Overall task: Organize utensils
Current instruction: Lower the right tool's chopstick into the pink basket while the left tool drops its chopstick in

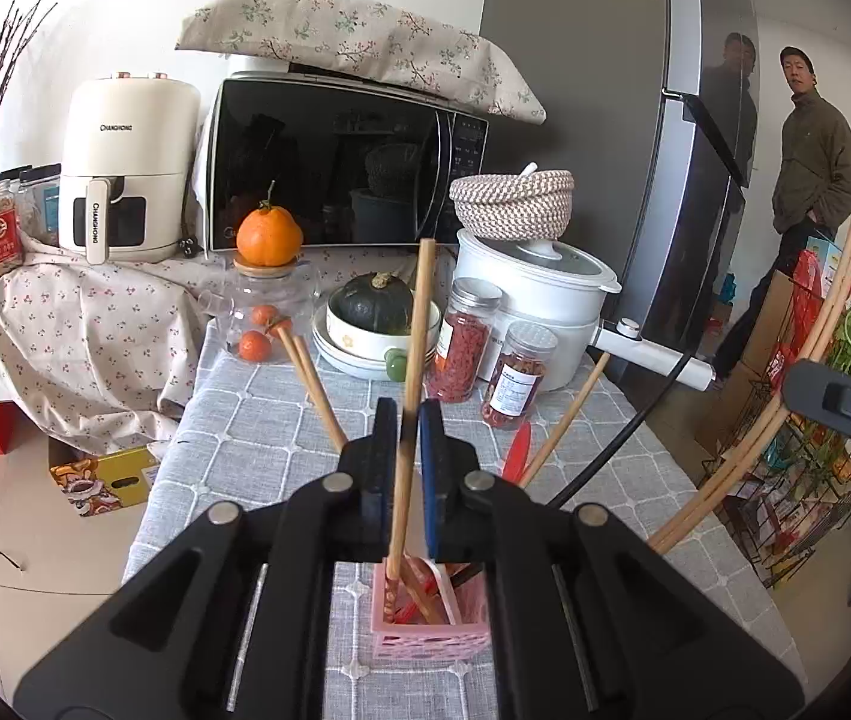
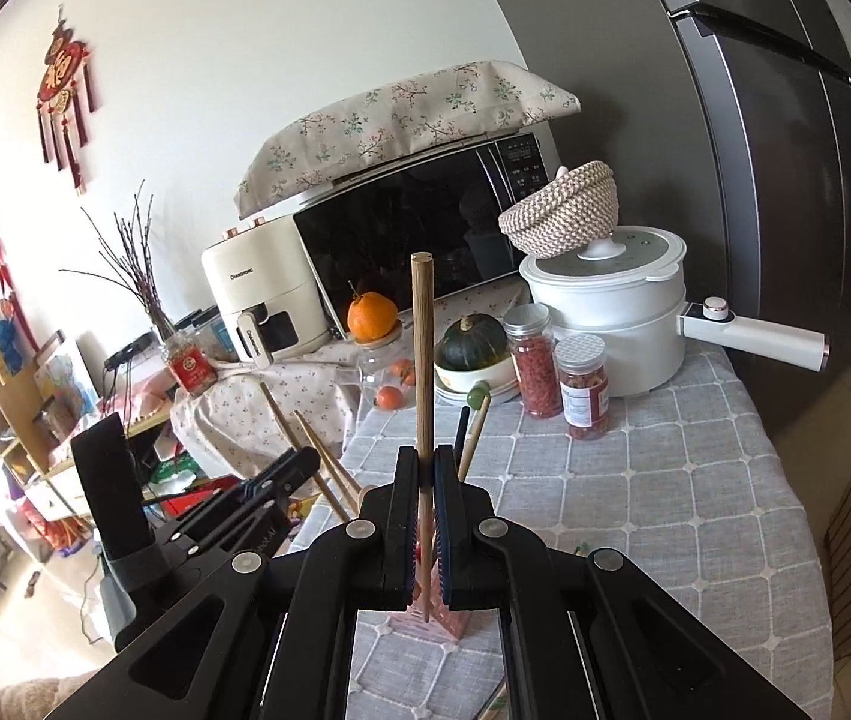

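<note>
Two hand-held grippers above a table covered with a grey checked cloth (image 1: 281,414), each carrying one wooden chopstick toward a pink slotted holder (image 1: 431,630). The left gripper (image 1: 408,420) is clamped narrowly on a chopstick (image 1: 416,324) held nearly upright; the stick's lower end has entered the holder, which stands directly below and between the jaws and already contains several utensils, among them other chopsticks (image 1: 311,384) and something red. The right gripper (image 2: 424,468) is likewise pinched tight on a second chopstick (image 2: 423,348), held vertical; the lower tip hangs over the holder (image 2: 425,621), though whether it has passed the rim cannot be read, since the jaws hide most of the container. The step in hand is judged to be insertion. To do it well, each stick should be kept close to vertical, lowered slowly into a free gap among the utensils already standing there, and released only once its tip is seated; the holder looks light, so sideways pressure on its wall could tip it. The two grippers work close together and should descend without crossing.
</note>
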`<action>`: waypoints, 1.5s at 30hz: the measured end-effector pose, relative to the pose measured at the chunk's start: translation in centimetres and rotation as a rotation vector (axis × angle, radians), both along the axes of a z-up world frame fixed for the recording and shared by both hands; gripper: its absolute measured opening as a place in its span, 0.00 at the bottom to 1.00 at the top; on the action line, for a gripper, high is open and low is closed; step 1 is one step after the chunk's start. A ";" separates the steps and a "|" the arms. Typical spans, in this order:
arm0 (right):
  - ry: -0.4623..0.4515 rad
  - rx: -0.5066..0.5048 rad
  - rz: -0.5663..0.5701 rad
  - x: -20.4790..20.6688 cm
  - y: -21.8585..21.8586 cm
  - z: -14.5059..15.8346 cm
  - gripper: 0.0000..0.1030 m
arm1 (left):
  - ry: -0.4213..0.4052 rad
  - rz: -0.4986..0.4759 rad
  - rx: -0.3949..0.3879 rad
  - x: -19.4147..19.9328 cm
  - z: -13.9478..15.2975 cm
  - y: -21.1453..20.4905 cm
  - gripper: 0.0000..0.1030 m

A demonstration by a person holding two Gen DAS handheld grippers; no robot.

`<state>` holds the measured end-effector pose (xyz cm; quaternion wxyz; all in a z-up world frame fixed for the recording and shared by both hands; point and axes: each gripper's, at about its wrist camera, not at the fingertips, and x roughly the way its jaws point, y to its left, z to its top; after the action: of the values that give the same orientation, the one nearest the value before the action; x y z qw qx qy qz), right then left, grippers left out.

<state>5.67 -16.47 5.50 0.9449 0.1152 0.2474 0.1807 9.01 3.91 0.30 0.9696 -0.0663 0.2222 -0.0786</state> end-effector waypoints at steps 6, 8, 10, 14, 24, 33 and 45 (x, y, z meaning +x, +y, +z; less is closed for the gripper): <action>-0.006 -0.011 0.001 0.5 0.9 -0.2 0.05 | 0.046 0.010 -0.023 -0.6 0.7 0.7 0.34; -0.009 -0.016 0.000 0.7 1.1 -0.2 0.05 | 0.081 0.028 -0.021 -0.9 0.8 1.1 0.41; -0.011 -0.015 0.002 0.9 1.2 -0.1 0.05 | 0.127 0.059 -0.020 -1.3 0.7 1.7 0.47; -0.015 -0.017 -0.003 1.3 1.7 -0.2 0.05 | 0.201 0.088 -0.019 -1.8 0.4 2.7 0.59; -0.071 -0.009 -0.007 1.9 3.7 0.3 0.06 | 0.360 0.064 -0.029 -1.3 -2.0 4.1 0.60; -0.145 -0.040 0.004 1.5 5.6 1.4 0.05 | 0.401 0.055 -0.041 -1.2 -2.5 4.8 0.60; 0.033 -0.163 0.069 4.3 7.8 -4.2 0.06 | 0.441 0.046 -0.023 -1.2 -3.3 4.1 0.67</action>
<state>9.95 -8.65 1.31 0.9402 0.0324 0.2806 0.1905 7.84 8.02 -3.04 0.8981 -0.0980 0.4266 -0.0427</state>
